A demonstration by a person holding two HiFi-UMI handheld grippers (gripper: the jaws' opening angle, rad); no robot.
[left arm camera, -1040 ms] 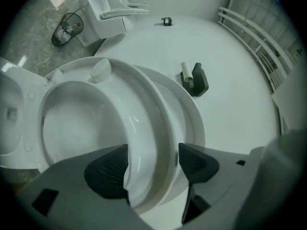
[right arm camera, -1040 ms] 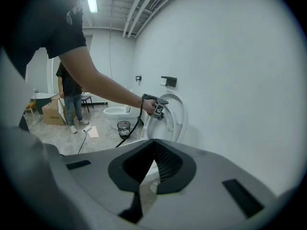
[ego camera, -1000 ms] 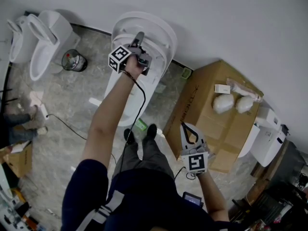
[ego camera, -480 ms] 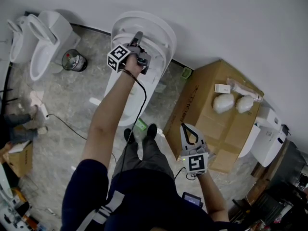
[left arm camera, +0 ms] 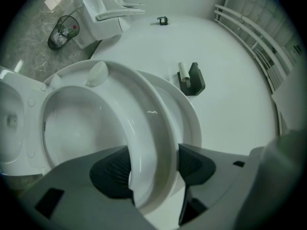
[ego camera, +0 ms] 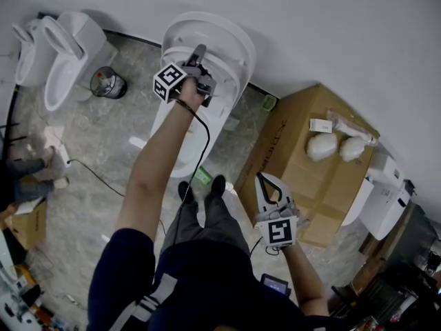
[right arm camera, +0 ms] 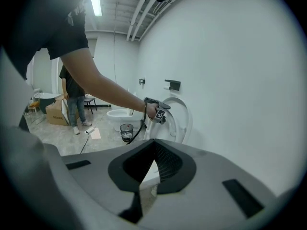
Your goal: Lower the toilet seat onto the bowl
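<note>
A white toilet stands against the wall with its seat (ego camera: 180,41) and lid (ego camera: 238,50) raised above the bowl (ego camera: 172,147). My left gripper (ego camera: 200,51) reaches the top of the upright seat. In the left gripper view the seat's thick rim (left arm camera: 148,128) runs between the two dark pads (left arm camera: 112,171), which have just been closing and now press on it from both sides, with the lid (left arm camera: 189,116) behind. My right gripper (ego camera: 261,179) hangs low at the right near the cardboard box, jaws together and holding nothing; its view (right arm camera: 153,147) looks across at the toilet.
A second toilet (ego camera: 58,54) and a waste bin (ego camera: 109,83) stand at the left. A large cardboard box (ego camera: 296,185) with white items lies right of the toilet, another fixture (ego camera: 379,198) beyond it. A cable (ego camera: 96,178) crosses the floor. A paper holder (left arm camera: 192,78) hangs on the wall.
</note>
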